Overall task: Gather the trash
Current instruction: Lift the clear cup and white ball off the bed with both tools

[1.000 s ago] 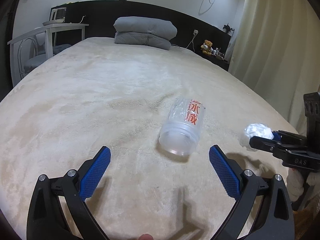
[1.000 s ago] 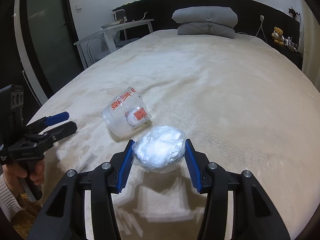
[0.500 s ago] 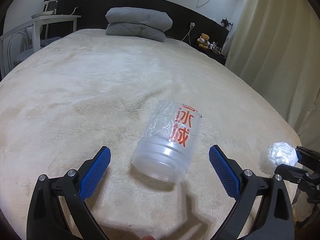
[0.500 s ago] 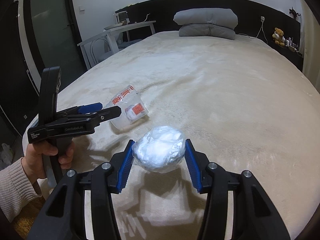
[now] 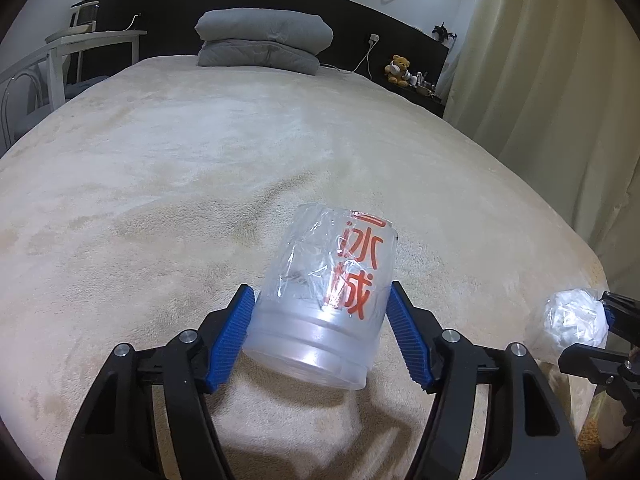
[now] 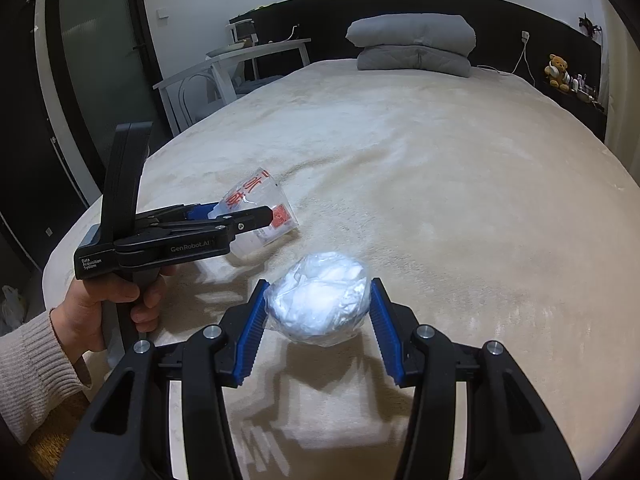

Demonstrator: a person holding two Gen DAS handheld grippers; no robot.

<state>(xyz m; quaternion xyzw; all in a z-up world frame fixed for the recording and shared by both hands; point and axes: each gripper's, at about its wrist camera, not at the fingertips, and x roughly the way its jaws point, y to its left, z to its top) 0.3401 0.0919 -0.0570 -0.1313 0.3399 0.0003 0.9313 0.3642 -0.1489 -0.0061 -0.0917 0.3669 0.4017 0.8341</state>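
A clear plastic cup (image 5: 320, 316) with red characters lies on its side on the beige bed (image 5: 180, 168). My left gripper (image 5: 320, 291) straddles the cup near its base, its jaws closing, and both blue pads (image 5: 236, 332) touch the cup's sides. In the right wrist view the same cup (image 6: 280, 216) sits between the left gripper's (image 6: 236, 214) fingers, held by a hand (image 6: 100, 304) in a knit sleeve. My right gripper (image 6: 319, 284) is shut on a crumpled white wad in clear film (image 6: 320, 300), lifted just above the bed. That wad (image 5: 574, 322) also shows at the right edge of the left wrist view.
Folded grey bedding (image 5: 264, 40) is stacked at the head of the bed against a dark headboard. A white desk (image 5: 92, 40) and chair stand at the left, a curtain (image 5: 540, 80) hangs at the right, and a teddy bear (image 5: 398, 69) sits on a side shelf.
My left gripper moved forward over the cup and its jaws came in from wide open until the pads met the cup's sides. The right gripper kept still, holding the wad.
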